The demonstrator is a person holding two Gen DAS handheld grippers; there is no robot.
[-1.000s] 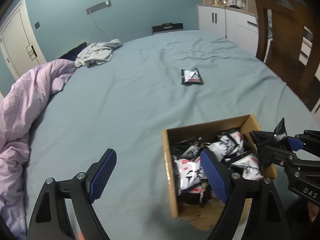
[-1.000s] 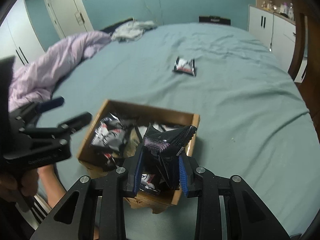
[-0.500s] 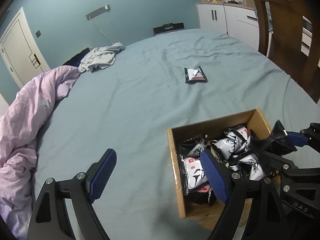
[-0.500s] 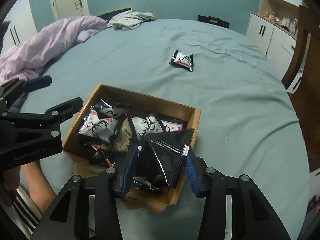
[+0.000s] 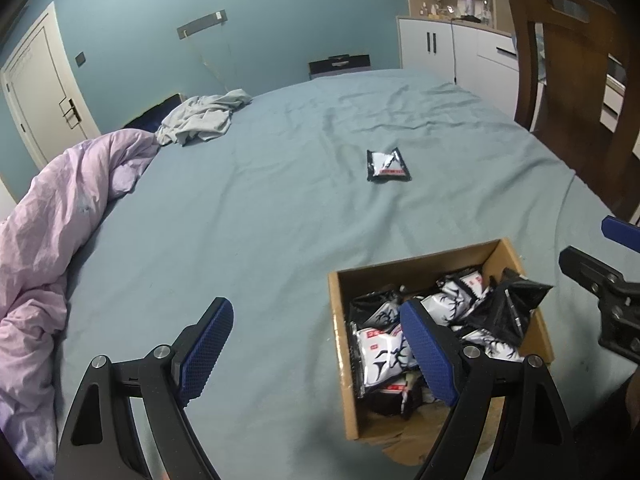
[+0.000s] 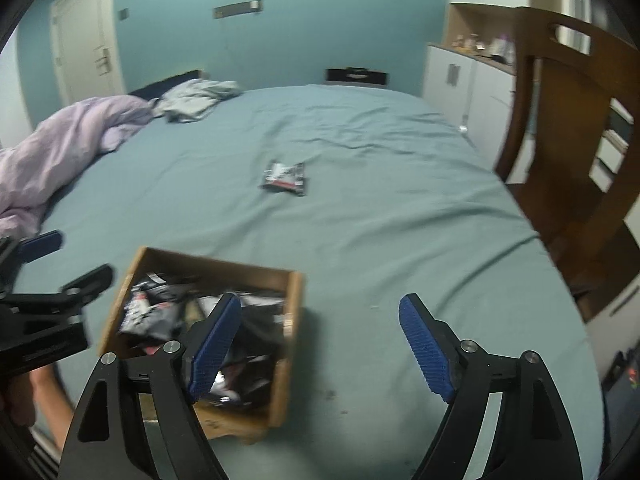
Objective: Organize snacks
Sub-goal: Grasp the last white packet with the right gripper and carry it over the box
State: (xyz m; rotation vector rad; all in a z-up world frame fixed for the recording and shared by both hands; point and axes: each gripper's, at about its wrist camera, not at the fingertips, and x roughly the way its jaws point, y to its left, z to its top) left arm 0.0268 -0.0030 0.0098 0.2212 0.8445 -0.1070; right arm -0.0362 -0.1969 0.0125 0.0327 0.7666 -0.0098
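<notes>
Right gripper point(image 6: 320, 336): fingers apart, just opened, nothing between them. Left gripper point(image 5: 316, 344): fingers apart, empty. Cardboard box point(image 5: 338, 320) of snack packets point(image 5: 384, 356) at 4 o'clock on the bed point(image 5: 280, 208); box contents blurred in the right view. Loose packet point(image 5: 388, 166) at 12 o'clock, well apart. Purple duvet point(image 5: 52, 220) at 9 o'clock, cut off.

We see a brown cardboard box point(image 5: 416, 272), shiny plastic snack packs point(image 5: 382, 354), and a soft cloth bed sheet point(image 5: 260, 220).

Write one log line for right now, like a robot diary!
right gripper: jaws just opened, empty | dropped packet: in box | left gripper: open | loose packet: on bed
</notes>
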